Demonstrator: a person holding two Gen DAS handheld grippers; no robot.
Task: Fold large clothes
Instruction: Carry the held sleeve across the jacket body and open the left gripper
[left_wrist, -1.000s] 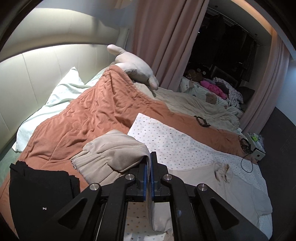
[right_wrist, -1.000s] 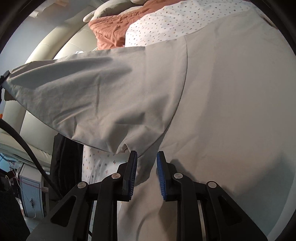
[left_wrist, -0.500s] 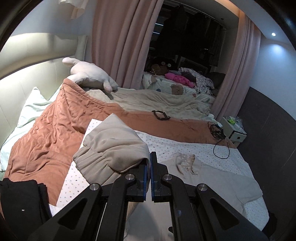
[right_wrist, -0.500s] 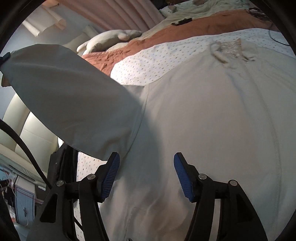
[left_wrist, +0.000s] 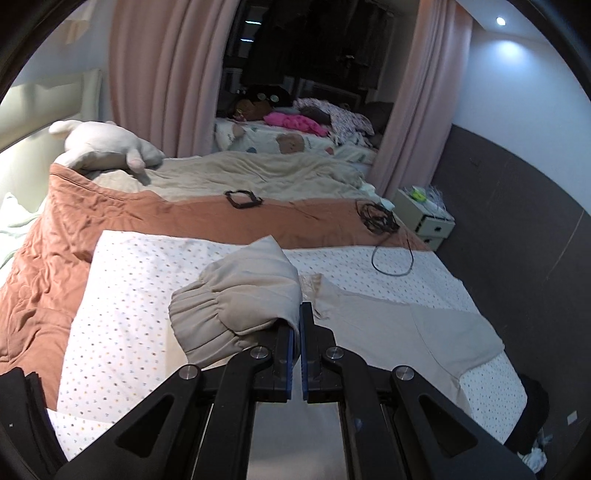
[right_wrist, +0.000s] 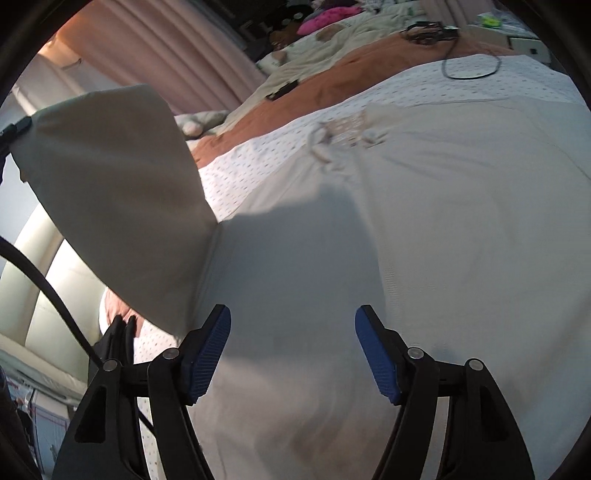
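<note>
A large beige sweatshirt (right_wrist: 424, 206) lies spread on a white dotted sheet (left_wrist: 133, 280) on the bed. My left gripper (left_wrist: 297, 325) is shut on the sweatshirt's sleeve (left_wrist: 236, 299) near its gathered cuff and holds it up above the sheet. In the right wrist view the raised sleeve (right_wrist: 110, 192) hangs at the left, still joined to the body. My right gripper (right_wrist: 293, 347) is open and empty, just above the sweatshirt's body near the armpit. The rest of the sweatshirt (left_wrist: 406, 328) shows flat to the right in the left wrist view.
An orange quilt (left_wrist: 110, 218) and a beige blanket (left_wrist: 258, 177) cover the far side of the bed, with a white plush toy (left_wrist: 107, 147), a black strap (left_wrist: 243, 199) and tangled cables (left_wrist: 380, 221). Black folded clothes (left_wrist: 18, 406) lie near left. A bedside cabinet (left_wrist: 424, 218) stands right.
My right gripper has opened wide and let go of the sweatshirt near the armpit. My left gripper has carried the held sleeve to the right, toward the sweatshirt's body.
</note>
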